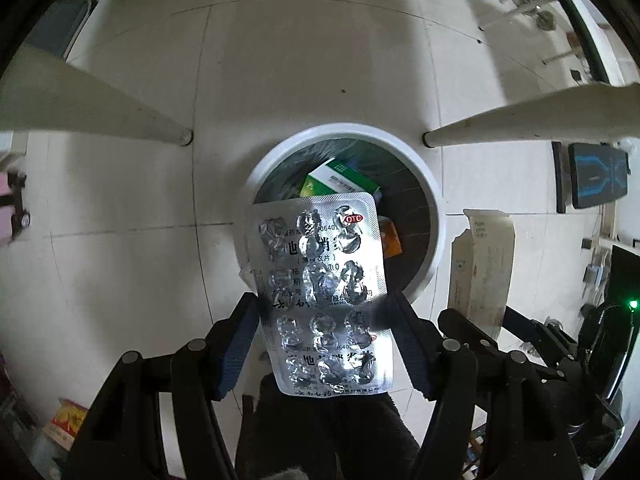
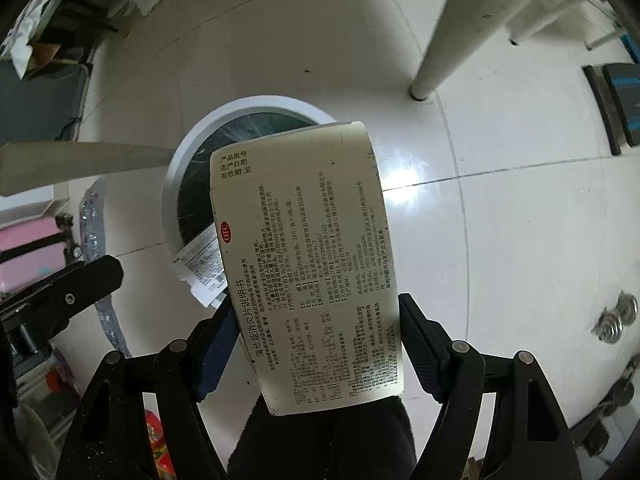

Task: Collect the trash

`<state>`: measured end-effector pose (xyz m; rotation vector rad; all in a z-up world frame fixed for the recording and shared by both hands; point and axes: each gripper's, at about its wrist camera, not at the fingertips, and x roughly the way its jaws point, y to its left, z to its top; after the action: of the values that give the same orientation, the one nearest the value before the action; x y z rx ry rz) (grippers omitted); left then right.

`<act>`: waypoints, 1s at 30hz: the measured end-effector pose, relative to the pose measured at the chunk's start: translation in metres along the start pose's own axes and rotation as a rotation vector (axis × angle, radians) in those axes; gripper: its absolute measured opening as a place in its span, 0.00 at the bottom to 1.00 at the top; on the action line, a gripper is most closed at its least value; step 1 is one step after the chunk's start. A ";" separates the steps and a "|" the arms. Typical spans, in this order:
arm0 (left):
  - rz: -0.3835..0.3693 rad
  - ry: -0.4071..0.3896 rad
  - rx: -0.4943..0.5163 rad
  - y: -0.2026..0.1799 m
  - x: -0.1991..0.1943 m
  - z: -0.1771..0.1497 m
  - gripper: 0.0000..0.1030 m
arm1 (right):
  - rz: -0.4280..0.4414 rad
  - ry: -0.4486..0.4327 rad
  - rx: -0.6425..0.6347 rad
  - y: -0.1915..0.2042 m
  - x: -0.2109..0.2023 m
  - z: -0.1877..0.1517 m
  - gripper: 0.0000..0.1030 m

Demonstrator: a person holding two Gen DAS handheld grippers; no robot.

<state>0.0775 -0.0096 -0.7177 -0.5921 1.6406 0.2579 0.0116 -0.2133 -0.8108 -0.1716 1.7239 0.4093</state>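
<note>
My left gripper (image 1: 324, 320) is shut on a silver blister pack (image 1: 320, 280) with emptied pockets, held above the near rim of a round white trash bin (image 1: 272, 152) with a dark liner. Inside the bin lie a green and white medicine box (image 1: 340, 180) and an orange packet (image 1: 390, 240). My right gripper (image 2: 316, 320) is shut on a cream medicine box (image 2: 308, 248) printed with black text, held over the bin (image 2: 192, 136). That box (image 1: 480, 268) and the right gripper show at the right of the left wrist view. A printed leaflet (image 2: 202, 264) hangs over the bin's near rim.
White table legs (image 1: 100, 104) (image 1: 520, 120) (image 2: 440, 28) stand on the pale tiled floor around the bin. A dark device with blue lines (image 1: 596, 176) lies at the right. A pink box (image 2: 28, 248) and clutter sit at the left.
</note>
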 end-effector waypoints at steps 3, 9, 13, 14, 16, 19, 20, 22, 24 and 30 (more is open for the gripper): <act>-0.004 -0.018 -0.009 0.006 -0.008 -0.005 0.73 | 0.032 -0.007 -0.018 -0.001 -0.001 0.001 0.78; 0.021 -0.046 -0.022 0.014 -0.025 -0.015 0.94 | 0.069 -0.041 -0.034 0.006 -0.025 -0.002 0.97; 0.051 -0.076 -0.031 0.019 -0.041 -0.025 0.94 | 0.052 -0.061 -0.038 0.007 -0.044 -0.010 0.97; 0.066 -0.084 -0.034 0.020 -0.048 -0.030 0.94 | 0.039 -0.066 -0.039 0.009 -0.049 -0.013 0.97; 0.082 -0.098 -0.038 0.021 -0.057 -0.037 0.94 | 0.014 -0.082 -0.043 0.011 -0.066 -0.019 0.97; 0.101 -0.115 -0.048 0.019 -0.081 -0.054 0.94 | -0.014 -0.105 -0.048 0.008 -0.095 -0.028 0.97; 0.099 -0.118 -0.050 0.018 -0.091 -0.060 0.94 | -0.018 -0.109 -0.050 0.006 -0.104 -0.028 0.97; 0.095 -0.127 -0.051 0.014 -0.110 -0.071 0.94 | -0.019 -0.122 -0.054 0.008 -0.132 -0.037 0.97; 0.091 -0.142 -0.051 0.008 -0.132 -0.080 0.94 | -0.021 -0.131 -0.062 0.009 -0.157 -0.045 0.97; 0.074 -0.208 -0.023 -0.011 -0.214 -0.106 0.94 | 0.028 -0.166 -0.087 0.018 -0.257 -0.074 0.97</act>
<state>0.0049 -0.0222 -0.4903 -0.5052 1.4619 0.3809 -0.0125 -0.2520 -0.5463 -0.1720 1.5481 0.5060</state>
